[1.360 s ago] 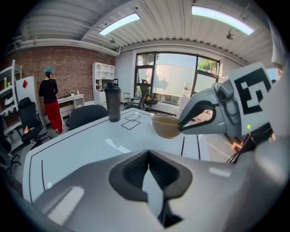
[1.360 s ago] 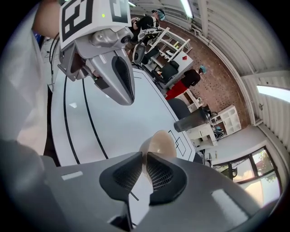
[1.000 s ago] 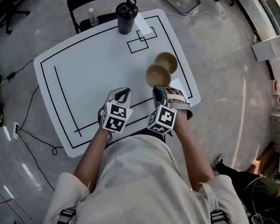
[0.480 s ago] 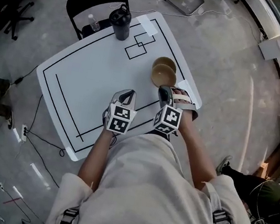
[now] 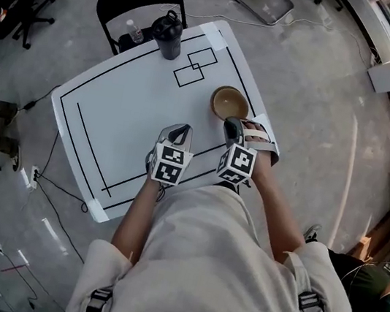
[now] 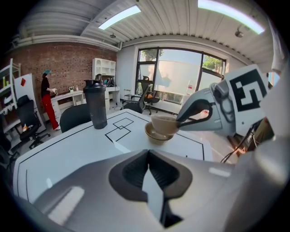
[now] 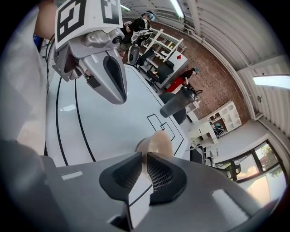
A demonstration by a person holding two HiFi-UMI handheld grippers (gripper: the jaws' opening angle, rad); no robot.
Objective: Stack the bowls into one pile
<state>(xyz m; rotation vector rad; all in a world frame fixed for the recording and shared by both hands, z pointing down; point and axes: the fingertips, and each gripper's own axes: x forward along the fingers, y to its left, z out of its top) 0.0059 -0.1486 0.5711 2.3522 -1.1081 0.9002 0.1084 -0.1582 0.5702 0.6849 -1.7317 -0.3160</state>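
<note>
Left claw (image 5: 177,135) is clenched on nothing and hovers over the table (image 5: 114,108), on the person's side of the lower bowl (image 6: 153,134) and apart from it; best kept there, out of the way. Right claw (image 5: 232,127) is grasping the upper bowl (image 6: 165,124) by its rim; that bowl hangs just above the lower bowl, a bit off-centre, contact unclear. To do this well: centre the upper bowl over the lower bowl, keep it level, ease down until it nests, then let go. The black shaker bottle (image 5: 170,30) stands well beyond the lower bowl, likely no obstacle.
</note>
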